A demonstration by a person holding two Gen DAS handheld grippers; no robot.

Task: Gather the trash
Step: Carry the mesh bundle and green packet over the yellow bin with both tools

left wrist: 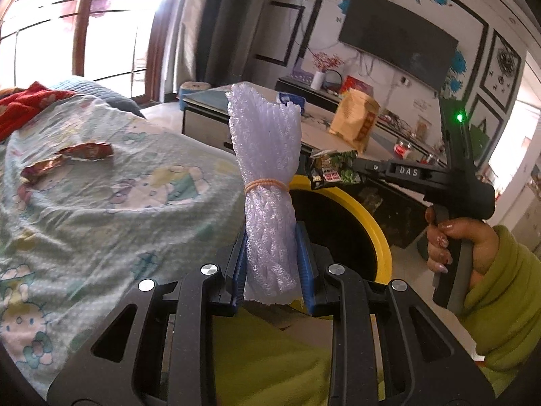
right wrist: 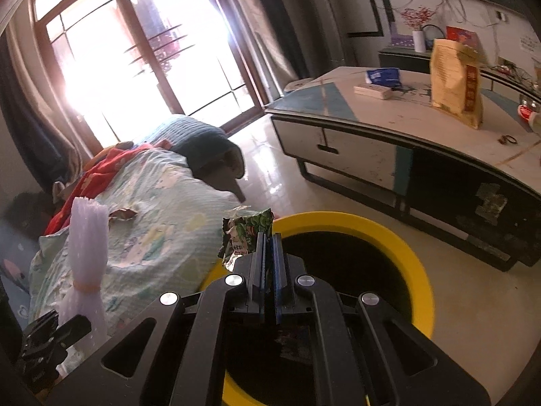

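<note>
foam bundle (left wrist: 267,182) hides bin (left wrist: 378,237) rim's left.

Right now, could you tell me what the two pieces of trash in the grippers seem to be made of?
Purple bundle in the left gripper: soft foam netting, matte and ribbed, tied with a rubber band. Green wrapper in the right gripper: thin printed plastic film, probably foil-lined, crinkled with a shiny torn edge.

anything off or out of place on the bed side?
Yes: a torn red foil wrapper lies loose on the pale bedspread, uncollected. Otherwise both grippers look fine: the left gripper clamps a banded foam bundle and the right gripper pinches a green snack wrapper over the yellow bin.
</note>
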